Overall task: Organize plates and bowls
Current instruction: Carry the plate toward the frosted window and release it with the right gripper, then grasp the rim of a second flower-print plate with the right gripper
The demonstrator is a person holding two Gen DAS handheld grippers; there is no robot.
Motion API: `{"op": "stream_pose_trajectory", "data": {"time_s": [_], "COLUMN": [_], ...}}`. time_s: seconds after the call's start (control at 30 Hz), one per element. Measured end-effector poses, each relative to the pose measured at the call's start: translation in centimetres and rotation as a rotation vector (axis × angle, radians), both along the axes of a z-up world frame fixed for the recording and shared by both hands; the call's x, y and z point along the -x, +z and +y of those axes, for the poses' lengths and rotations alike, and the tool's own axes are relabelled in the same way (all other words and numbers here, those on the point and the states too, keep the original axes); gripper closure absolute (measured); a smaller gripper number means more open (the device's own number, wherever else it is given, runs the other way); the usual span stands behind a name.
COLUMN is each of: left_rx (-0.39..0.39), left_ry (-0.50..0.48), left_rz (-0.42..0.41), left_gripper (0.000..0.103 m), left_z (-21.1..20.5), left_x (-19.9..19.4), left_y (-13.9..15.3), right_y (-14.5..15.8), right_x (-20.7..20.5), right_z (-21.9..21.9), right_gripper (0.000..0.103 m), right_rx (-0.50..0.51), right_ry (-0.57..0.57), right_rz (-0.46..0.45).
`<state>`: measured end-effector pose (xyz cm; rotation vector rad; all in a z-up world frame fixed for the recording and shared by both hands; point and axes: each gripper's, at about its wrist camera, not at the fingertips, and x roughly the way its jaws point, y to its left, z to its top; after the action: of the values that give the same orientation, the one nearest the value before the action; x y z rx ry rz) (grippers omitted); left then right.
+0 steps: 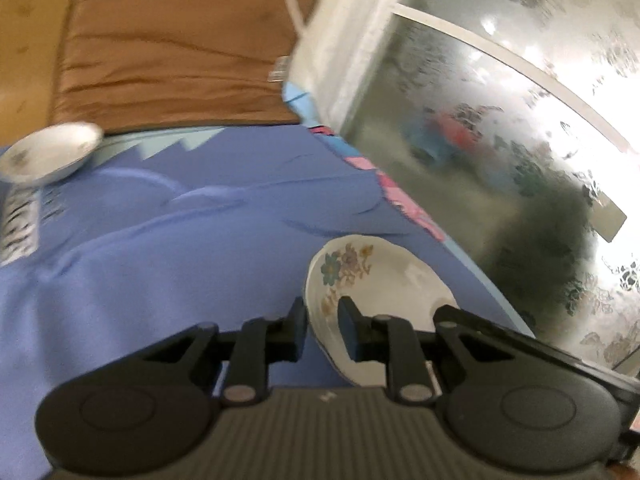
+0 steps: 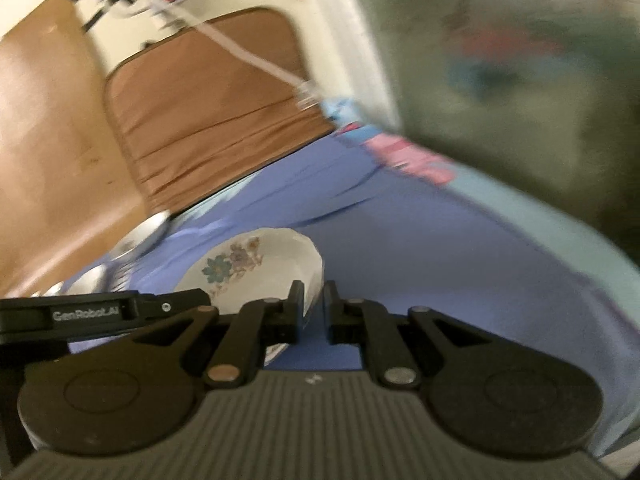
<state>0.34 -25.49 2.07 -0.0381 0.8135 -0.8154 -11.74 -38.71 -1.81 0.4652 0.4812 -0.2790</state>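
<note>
White porcelain with a faded flower spray: that is the floral bowl (image 1: pixel 360 280) I have in my left tongs (image 1: pixel 322 334). In the left wrist view its rim sits between the two fingers, one outside the wall and one inside, so the tongs are pinched on the rim and the bowl stands tilted on edge above the blue bedsheet (image 1: pixel 160 260). Gripping the rim seems the only purchase thin fingers get on a shallow dish. Far ahead to the left a second bowl (image 1: pixel 50 156) lies on the sheet, well apart, probably the stacking spot.

In the right wrist view my right tongs (image 2: pixel 314 312) flank the same bowl's opposite rim (image 2: pixel 256 268), one finger on each side. The gap looks narrow, but blur keeps me from telling whether they actually bite. I judge both tongs share the load to keep it steady.
</note>
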Motion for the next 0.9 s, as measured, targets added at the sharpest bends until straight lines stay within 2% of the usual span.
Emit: {"op": "stream_pose_trajectory", "data": {"time_s": [0.07,0.17,0.2,0.23,0.27,0.37,0.5,0.57,0.67,0.7,0.8,0.9], "left_rx": [-0.007,-0.028,-0.021,-0.016,-0.01,0.009,-0.004,-0.022,-0.067,-0.077,-0.052,0.005], "left_ry": [-0.006,0.017,0.017,0.025,0.037,0.086,0.218,0.291,0.395,0.428,0.495,0.524], "left_rz": [-0.023,-0.053,-0.062,-0.077,-0.097,-0.15,-0.189,-0.201,-0.227,-0.225,-0.187,-0.138], "left_gripper": [0.085,0.075,0.071,0.069,0.068,0.065,0.065,0.065,0.065,0.065,0.065,0.065], "left_z": [-1.3,-1.6,-1.2,-0.6,0.5,4.2,11.0,14.1,18.2,19.7,22.5,23.7], "left_x": [0.0,0.2,0.4,0.5,0.7,1.0,0.7,0.4,0.0,-0.2,-0.9,-1.5], "left_y": [-0.2,-0.2,0.0,0.4,0.8,1.7,1.6,1.1,0.4,0.1,-0.5,-0.9], "right_y": [-0.2,-0.6,-0.6,-0.6,-0.6,0.5,1.7,2.0,1.7,1.5,1.0,0.9], "right_x": [-0.1,-0.4,-0.5,-0.5,0.0,0.8,0.4,-0.7,-3.3,-4.3,-7.4,-11.0], "right_z": [-0.7,-1.0,-1.1,-1.0,-1.2,-0.8,1.5,3.1,5.4,6.3,8.9,10.9], "right_gripper": [0.091,0.087,0.083,0.066,0.057,0.057,0.061,0.067,0.078,0.079,0.082,0.081], "right_rx": [0.027,0.088,0.099,0.106,0.109,0.116,0.109,0.077,-0.028,-0.067,-0.146,-0.152], "right_ry": [-0.047,-0.104,-0.119,-0.144,-0.163,-0.183,-0.06,0.042,0.207,0.252,0.346,0.355], "right_rz": [-0.002,-0.008,-0.012,-0.018,-0.04,-0.119,-0.171,-0.164,-0.12,-0.098,-0.053,-0.044]}}
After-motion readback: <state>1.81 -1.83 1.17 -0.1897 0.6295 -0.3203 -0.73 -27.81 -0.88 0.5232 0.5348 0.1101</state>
